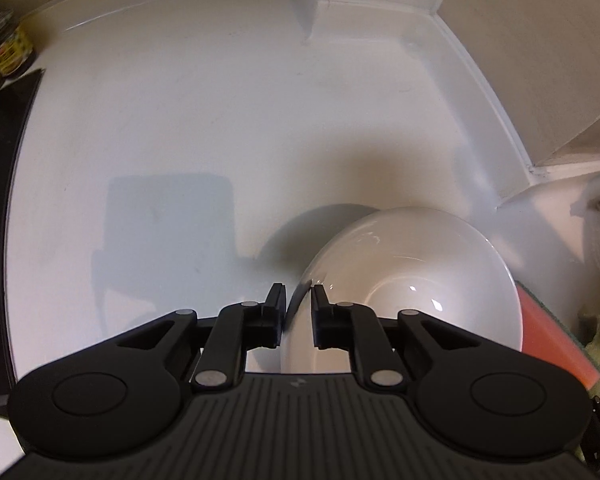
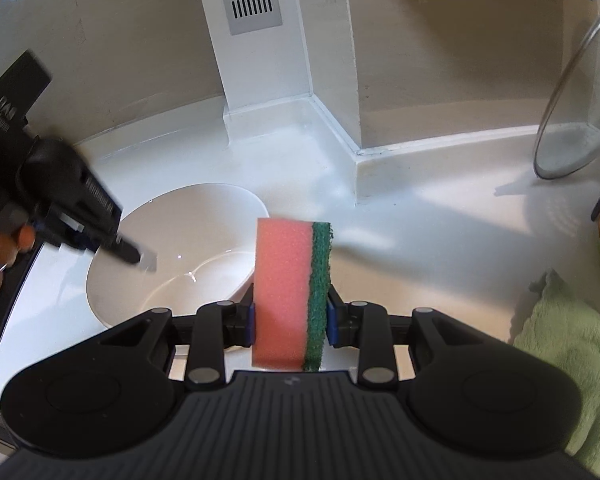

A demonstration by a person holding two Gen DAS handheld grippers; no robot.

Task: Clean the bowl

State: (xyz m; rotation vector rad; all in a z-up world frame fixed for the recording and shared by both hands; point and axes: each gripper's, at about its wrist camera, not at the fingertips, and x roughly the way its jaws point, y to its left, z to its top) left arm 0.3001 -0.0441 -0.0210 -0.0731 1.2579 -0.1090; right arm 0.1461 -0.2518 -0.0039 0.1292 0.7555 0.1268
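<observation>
The left gripper (image 1: 298,308) jaws pinch the shallow white ceramic bowl's (image 1: 412,264) near rim, apparently tilting it, while the right gripper (image 2: 290,320) jaws clamp the pink-and-green sponge (image 2: 290,296) upright, just right of the bowl.

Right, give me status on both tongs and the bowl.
Left tongs shut on bowl rim. Right tongs shut on sponge, beside the bowl, not touching. Nothing in the way.
</observation>
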